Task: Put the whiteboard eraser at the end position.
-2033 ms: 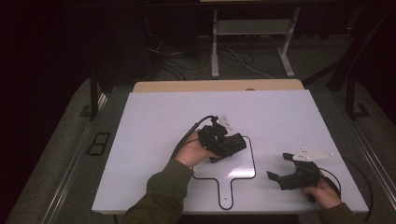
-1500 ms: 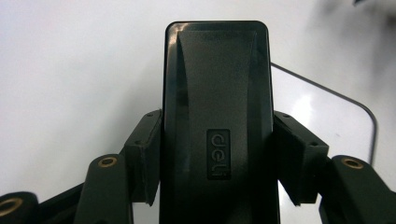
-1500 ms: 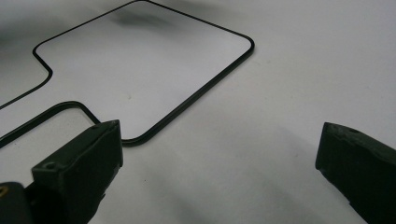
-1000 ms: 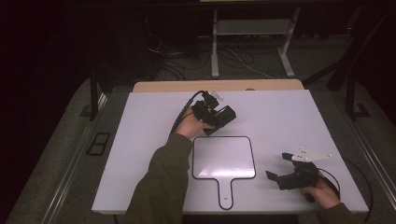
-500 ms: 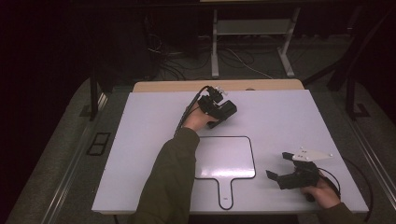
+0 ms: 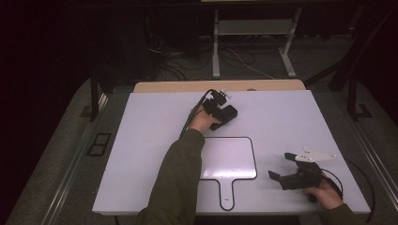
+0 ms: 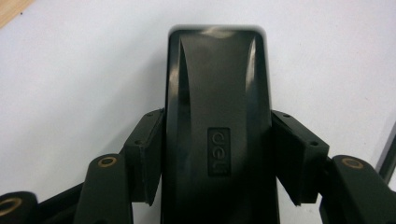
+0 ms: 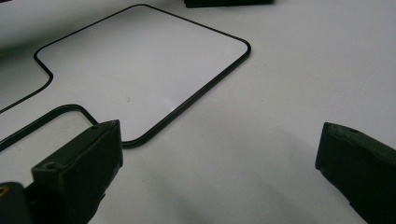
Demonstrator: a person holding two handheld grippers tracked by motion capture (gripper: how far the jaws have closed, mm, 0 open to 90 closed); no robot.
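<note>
Two grippers were in use over the white table (image 6: 150, 140). Starting at the left, the left gripper (image 6: 224, 111) was extended toward the far middle of the table, beyond the black-outlined paddle-shaped whiteboard (image 6: 227, 159) that lay flat near the centre. In the left gripper view its jaws stood closed against both flanks of a black eraser block (image 7: 217, 135), moulded lettering uppermost; the block ran lengthwise between the jaws and appeared to sit low over the table surface, though whether it touched the table could not be determined. In the high view the eraser block (image 6: 228, 114) lay just past the whiteboard's far edge, apart from it. Moving right, the whiteboard's face appeared blank in the right gripper view (image 8: 140, 70), with no marks legible. At the near right, the right gripper (image 6: 281, 172) rested low by the table's near edge, well apart from the block; its jaws stood spread wide with nothing between them, aimed toward the whiteboard's near right corner. Judgement: the step in hand was placing the eraser on the far table area, clear of the board. The next move would call for lowering it fully, opening the left jaws evenly so the block does not skid, then withdrawing straight back.
</note>
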